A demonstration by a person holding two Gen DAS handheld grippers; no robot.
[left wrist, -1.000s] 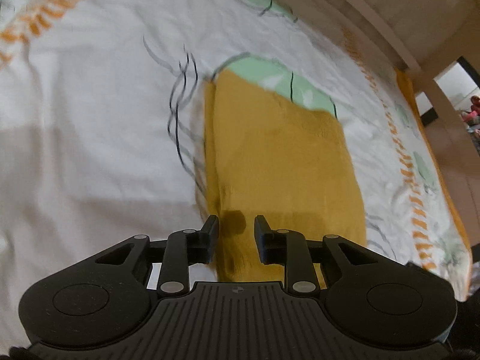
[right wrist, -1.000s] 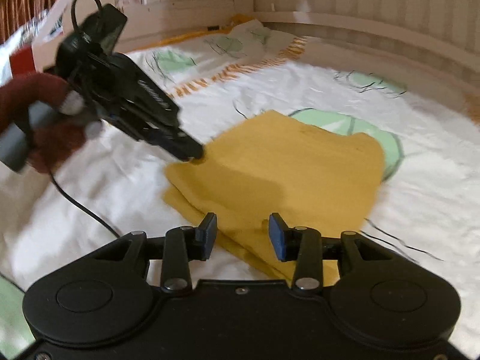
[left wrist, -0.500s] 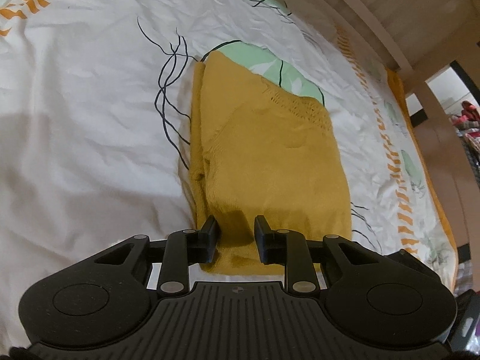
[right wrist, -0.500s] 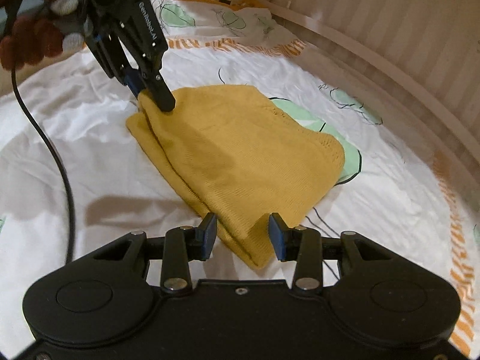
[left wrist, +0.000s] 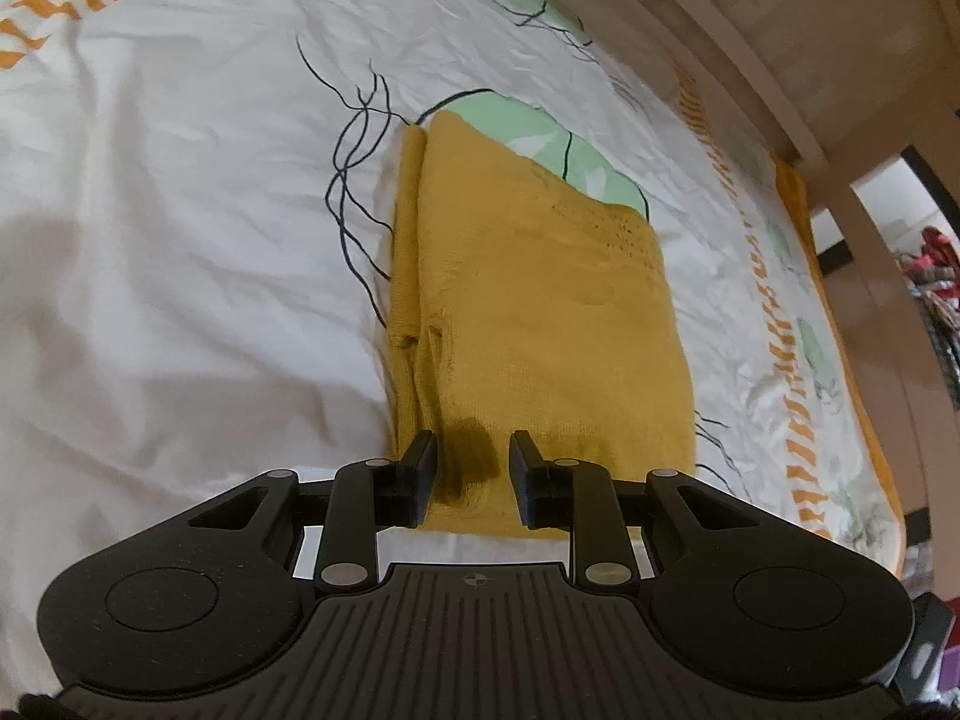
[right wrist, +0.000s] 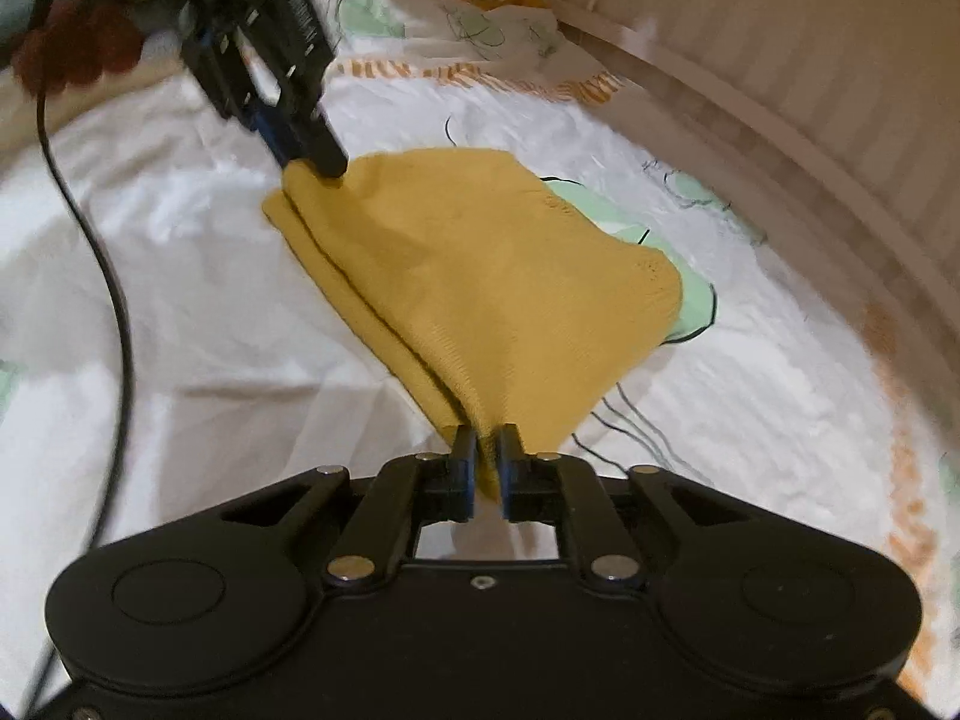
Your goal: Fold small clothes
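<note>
On the white bed sheet with green leaves and orange stripes (left wrist: 180, 240) lies a folded mustard-yellow knitted cloth (left wrist: 540, 330), in the middle of both views. In the left wrist view, the left tongs (left wrist: 473, 468) stand partly open over the near edge of the cloth, which lies between the fingers; I cannot tell if they squeeze it. In the right wrist view, at the upper left, a hand in a dark red sleeve (right wrist: 66, 54) holds those tongs. At the lower middle, the right tongs (right wrist: 487, 450) have just been closing and now pinch the cloth's near corner tight.
</note>
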